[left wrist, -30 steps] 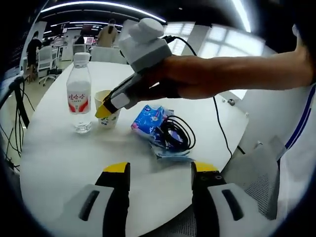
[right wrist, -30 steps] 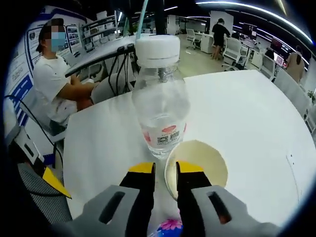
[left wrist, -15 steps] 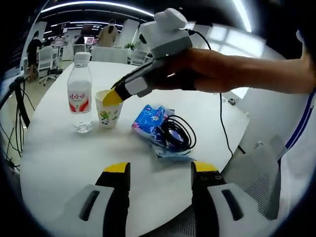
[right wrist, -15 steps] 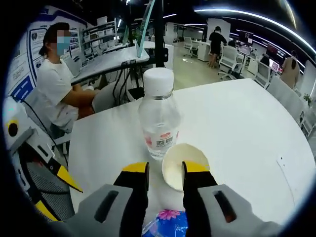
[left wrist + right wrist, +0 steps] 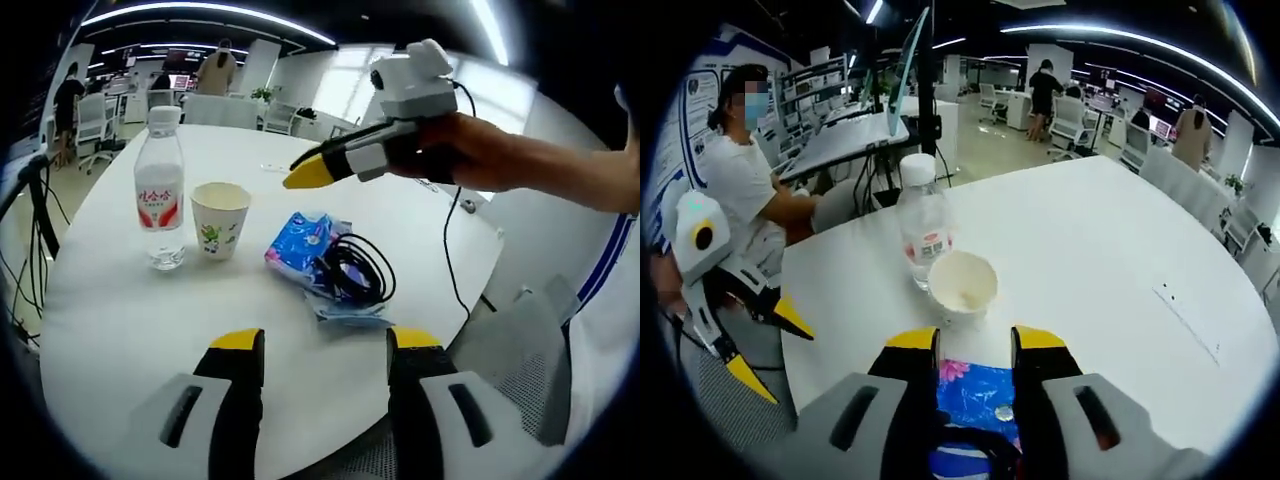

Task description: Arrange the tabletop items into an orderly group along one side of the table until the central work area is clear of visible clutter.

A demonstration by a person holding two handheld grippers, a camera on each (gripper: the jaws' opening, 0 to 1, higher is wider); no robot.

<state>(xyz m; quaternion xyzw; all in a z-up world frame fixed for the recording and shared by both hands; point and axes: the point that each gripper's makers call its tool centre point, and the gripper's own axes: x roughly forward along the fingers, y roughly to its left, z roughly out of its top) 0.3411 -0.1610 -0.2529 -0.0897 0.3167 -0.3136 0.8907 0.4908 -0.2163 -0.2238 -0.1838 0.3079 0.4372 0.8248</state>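
White and round, the desk point(image 5: 120, 330) sits in an open office with strip lights overhead and people at workstations behind. Toward its left side a water bottle point(image 5: 160, 195) stands upright with a paper cup point(image 5: 219, 220) just beside it. Near them lies a blue packet point(image 5: 300, 243) with a coiled black cable point(image 5: 355, 270) resting on it. The right gripper point(image 5: 312, 172) hangs in the air above the packet, jaws nearly together and holding nothing. The left gripper point(image 5: 320, 345) waits at the desk's near edge, jaws apart and empty.
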